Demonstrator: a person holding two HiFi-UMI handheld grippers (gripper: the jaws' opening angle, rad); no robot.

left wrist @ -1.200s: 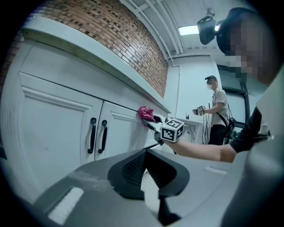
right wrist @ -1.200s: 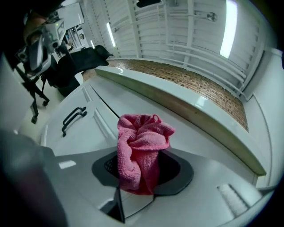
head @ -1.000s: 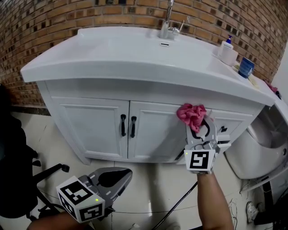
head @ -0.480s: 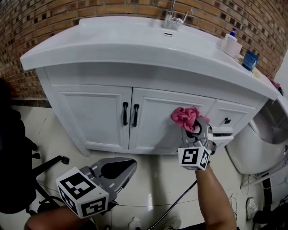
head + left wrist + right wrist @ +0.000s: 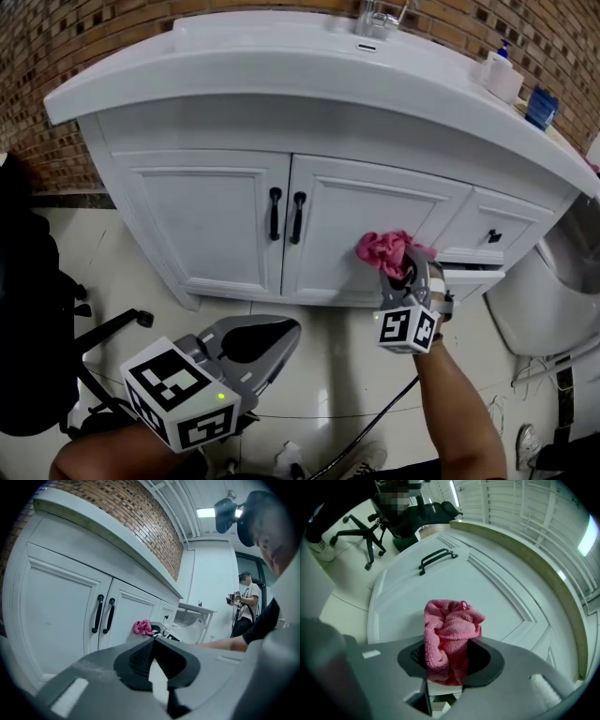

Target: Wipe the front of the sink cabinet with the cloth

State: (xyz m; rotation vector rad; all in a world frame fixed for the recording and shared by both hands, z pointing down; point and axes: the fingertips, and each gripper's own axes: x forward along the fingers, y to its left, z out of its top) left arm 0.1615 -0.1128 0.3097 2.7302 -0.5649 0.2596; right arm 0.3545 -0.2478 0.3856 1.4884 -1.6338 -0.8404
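Pink cloth (image 5: 384, 250) against cabinet door (image 5: 349, 217)

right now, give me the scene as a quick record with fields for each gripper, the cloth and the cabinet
left gripper: shut, empty, held low
right gripper: shut on the pink cloth
cloth position: against the right door, low, near its drawer-side edge
door handles: black, side by side, both doors closed

The floor (image 5: 337, 323) bears the cabinet (image 5: 211, 230), a chair (image 5: 33, 309) and a cable (image 5: 375, 421); the counter (image 5: 234, 66) holds a bottle (image 5: 502, 75) and cup (image 5: 541, 106).
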